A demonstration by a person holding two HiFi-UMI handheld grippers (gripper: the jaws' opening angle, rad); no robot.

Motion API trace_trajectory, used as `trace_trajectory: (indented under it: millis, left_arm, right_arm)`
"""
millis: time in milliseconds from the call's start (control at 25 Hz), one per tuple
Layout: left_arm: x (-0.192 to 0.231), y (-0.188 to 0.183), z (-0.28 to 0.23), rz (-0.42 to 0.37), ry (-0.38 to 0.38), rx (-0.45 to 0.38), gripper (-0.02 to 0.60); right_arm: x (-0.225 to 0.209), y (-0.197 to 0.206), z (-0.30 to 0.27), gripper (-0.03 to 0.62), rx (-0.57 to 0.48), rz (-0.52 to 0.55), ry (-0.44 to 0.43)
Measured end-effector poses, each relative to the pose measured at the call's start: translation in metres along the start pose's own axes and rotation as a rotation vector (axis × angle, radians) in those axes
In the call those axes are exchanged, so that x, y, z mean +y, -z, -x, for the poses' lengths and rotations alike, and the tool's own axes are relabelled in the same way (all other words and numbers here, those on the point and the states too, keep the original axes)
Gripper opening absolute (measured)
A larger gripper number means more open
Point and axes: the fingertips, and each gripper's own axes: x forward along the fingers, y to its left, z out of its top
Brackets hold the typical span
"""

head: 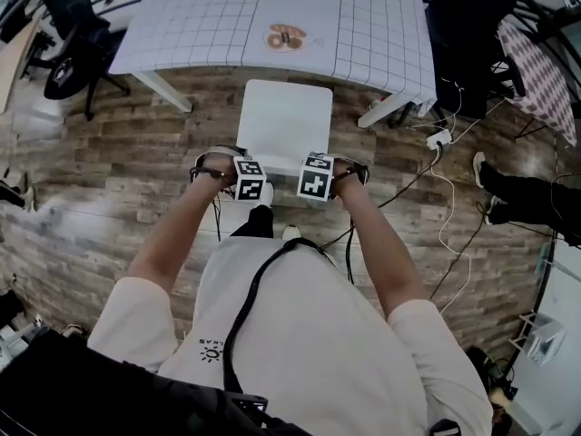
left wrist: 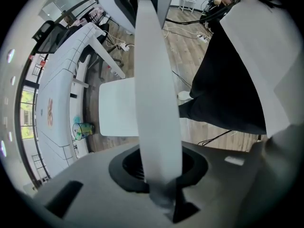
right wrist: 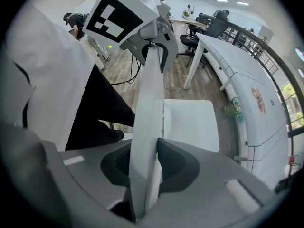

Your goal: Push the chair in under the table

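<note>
White chair (head: 284, 123) on the wooden floor, facing the near edge of the table (head: 218, 16), between two of its legs. The seat's far edge lies just at that table edge; most of the seat is not yet under it. I have the left tongs (head: 247, 183) and right tongs (head: 316, 180) pointing down, each pinching the top rail of the backrest (left wrist: 156, 94), which runs straight through both pairs of pads. The two grips sit close together about the rail's middle. I judge the chair light and stiff, its smooth rail apt to slip. An even push from both grips should keep it from swinging. Its legs, unseen here, may catch on the floorboards.
</note>
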Motion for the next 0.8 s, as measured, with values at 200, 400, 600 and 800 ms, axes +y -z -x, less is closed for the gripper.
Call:
trace_trajectory:
  millis: [200,400,600,800]
  left_arm:
    - [0.027,0.008,-0.002,-0.009,0.009,-0.003,0.097]
    - [0.053,0.022,-0.005,-0.040,0.020,0.008,0.098]
    - [0.074,0.031,-0.006,-0.059,0.003,0.012,0.098]
    - [0.092,0.036,-0.007,-0.064,0.005,0.012,0.100]
  right_arm:
    - [-0.026,-0.006,0.002,0.095,0.001,0.005,0.005]
    - [-0.051,-0.017,0.002,0.096,0.004,-0.014,0.011]
    - [-0.071,-0.023,0.003,0.095,0.007,-0.028,0.012]
    - [-0.090,-0.026,0.005,0.092,0.027,-0.031,0.042]
